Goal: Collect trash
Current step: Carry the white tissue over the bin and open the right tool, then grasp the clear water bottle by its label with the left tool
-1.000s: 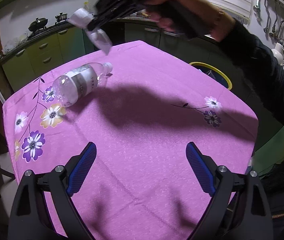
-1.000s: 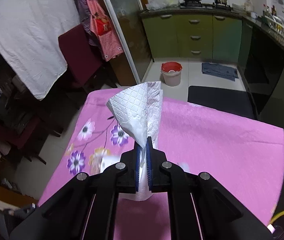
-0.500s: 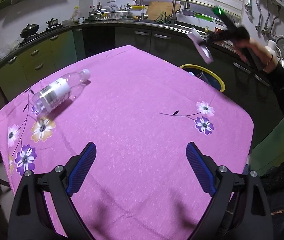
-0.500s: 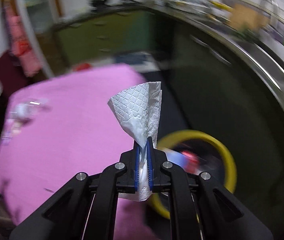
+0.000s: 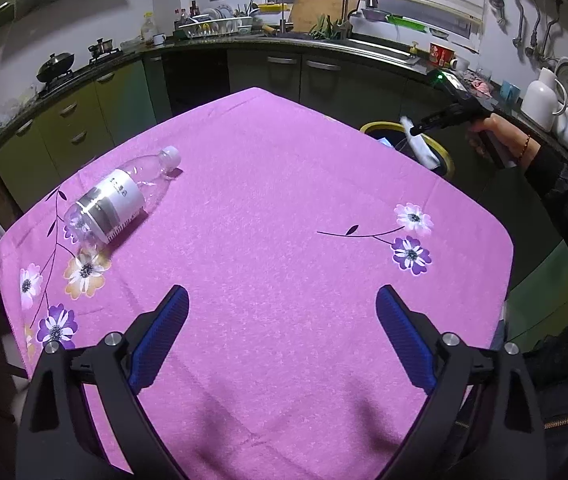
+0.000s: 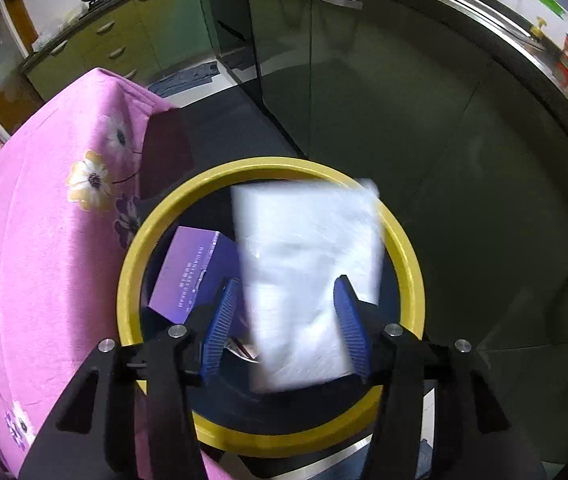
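Tissue (image 6: 307, 276) hangs loose between the right gripper's (image 6: 287, 324) parted jaws, over the bin (image 6: 132, 264) for dropping. Left gripper (image 5: 280, 344) waits wide, empty; bottle (image 5: 120, 200) at ten o'clock.

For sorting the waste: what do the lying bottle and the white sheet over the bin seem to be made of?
Bottle: clear, glossy plastic by its look; the cloth shows through it, with a white cap and label. White sheet: soft matte tissue paper, probably; motion blur hides its texture.
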`<action>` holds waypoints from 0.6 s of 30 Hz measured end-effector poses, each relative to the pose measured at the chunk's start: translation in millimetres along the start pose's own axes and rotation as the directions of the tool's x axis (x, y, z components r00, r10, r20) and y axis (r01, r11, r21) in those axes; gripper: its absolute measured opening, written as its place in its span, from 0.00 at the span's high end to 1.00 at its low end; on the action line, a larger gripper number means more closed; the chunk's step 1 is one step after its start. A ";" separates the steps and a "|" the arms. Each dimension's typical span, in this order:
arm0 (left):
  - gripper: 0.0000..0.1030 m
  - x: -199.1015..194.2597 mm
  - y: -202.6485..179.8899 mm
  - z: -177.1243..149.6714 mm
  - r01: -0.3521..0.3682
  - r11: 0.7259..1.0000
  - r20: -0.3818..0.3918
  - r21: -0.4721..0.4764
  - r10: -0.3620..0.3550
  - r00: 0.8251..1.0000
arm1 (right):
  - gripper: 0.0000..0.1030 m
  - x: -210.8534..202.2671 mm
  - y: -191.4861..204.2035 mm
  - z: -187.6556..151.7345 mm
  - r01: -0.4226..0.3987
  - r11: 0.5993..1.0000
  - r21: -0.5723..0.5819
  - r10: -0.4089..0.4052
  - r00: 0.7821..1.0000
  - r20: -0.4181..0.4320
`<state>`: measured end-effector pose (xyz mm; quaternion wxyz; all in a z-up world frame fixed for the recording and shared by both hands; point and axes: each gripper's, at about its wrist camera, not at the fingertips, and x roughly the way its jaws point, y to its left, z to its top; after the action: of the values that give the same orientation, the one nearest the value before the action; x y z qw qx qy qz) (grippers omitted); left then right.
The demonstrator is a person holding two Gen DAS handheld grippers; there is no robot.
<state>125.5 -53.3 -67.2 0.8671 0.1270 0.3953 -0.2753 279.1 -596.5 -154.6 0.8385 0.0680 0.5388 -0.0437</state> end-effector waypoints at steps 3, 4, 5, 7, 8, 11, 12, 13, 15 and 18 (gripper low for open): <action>0.12 4.1 2.9 1.7 0.000 1.000 -0.007 -0.004 0.000 1.000 | 0.46 -12.7 -2.5 -6.6 -0.009 1.000 0.011 0.009 1.000 0.028; 0.12 5.4 4.0 1.8 0.001 1.000 -0.009 -0.005 -0.001 1.000 | 0.46 -19.1 -2.1 -8.7 -0.011 1.000 0.013 0.011 0.999 0.040; 0.12 6.5 4.4 1.7 0.002 1.000 -0.010 -0.005 -0.002 1.000 | 0.46 -26.8 1.3 -9.7 -0.019 1.000 0.017 0.018 0.998 0.053; 0.12 8.5 6.4 2.9 0.008 1.000 -0.012 -0.005 -0.008 1.000 | 0.42 -42.3 12.1 -8.5 -0.059 0.998 0.022 0.057 0.995 0.086; 0.12 8.5 7.8 3.6 0.005 1.000 -0.012 -0.003 -0.005 1.000 | 0.40 -49.4 15.7 -12.4 -0.081 0.997 0.021 0.078 0.992 0.103; 0.12 6.6 15.3 8.6 -0.022 1.000 -0.012 0.016 0.022 1.000 | 0.37 -76.7 34.0 -28.7 -0.155 0.988 0.001 0.153 0.976 0.153; 0.12 6.0 20.5 12.5 -0.034 0.999 -0.015 0.027 0.034 0.999 | 0.37 -83.5 41.3 -34.6 -0.173 0.985 -0.014 0.173 0.971 0.164; 0.12 5.6 26.4 17.2 -0.048 0.998 -0.017 0.042 0.049 0.999 | 0.37 -90.3 49.2 -40.8 -0.191 0.981 -0.030 0.193 0.966 0.174; 0.09 5.4 39.2 27.5 -0.081 0.994 -0.019 0.074 0.082 0.996 | 0.37 -99.2 61.2 -50.5 -0.220 0.974 -0.052 0.226 0.957 0.184; 0.08 10.1 65.6 47.2 -0.110 0.987 -0.036 0.119 0.115 0.993 | 0.36 -108.6 84.8 -61.4 -0.256 0.963 -0.085 0.268 0.944 0.190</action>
<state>197.8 -24.3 -43.7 0.8637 0.2054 0.3891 -0.2459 191.3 -503.0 -75.3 0.8884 0.1096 0.4390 0.0776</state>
